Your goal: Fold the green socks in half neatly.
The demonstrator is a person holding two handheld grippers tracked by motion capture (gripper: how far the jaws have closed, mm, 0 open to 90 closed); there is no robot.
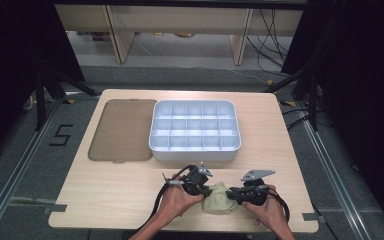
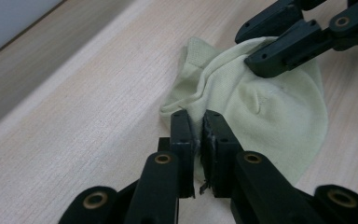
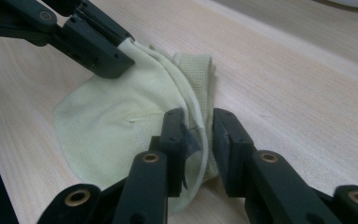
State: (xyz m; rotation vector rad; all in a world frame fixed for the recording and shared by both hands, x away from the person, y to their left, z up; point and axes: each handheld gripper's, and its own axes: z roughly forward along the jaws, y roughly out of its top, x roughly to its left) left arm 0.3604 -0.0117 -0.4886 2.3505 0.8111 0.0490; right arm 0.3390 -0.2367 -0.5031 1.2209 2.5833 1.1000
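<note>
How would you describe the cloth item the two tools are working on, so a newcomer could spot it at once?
Start at the wooden table, then look to its near edge, in front of the white compartment tray. There, between the left tool and the right tool, lies a small pale yellow-green sock, bunched up. It is the one soft, crumpled thing there; the tray and the brown lid are rigid and flat.

It looks like a lab recording station: a wooden table (image 1: 105, 200) between black curtains (image 1: 10, 60), floor rails (image 1: 10, 195), loose cables (image 1: 275, 40) and a taped number (image 1: 61, 135).
</note>
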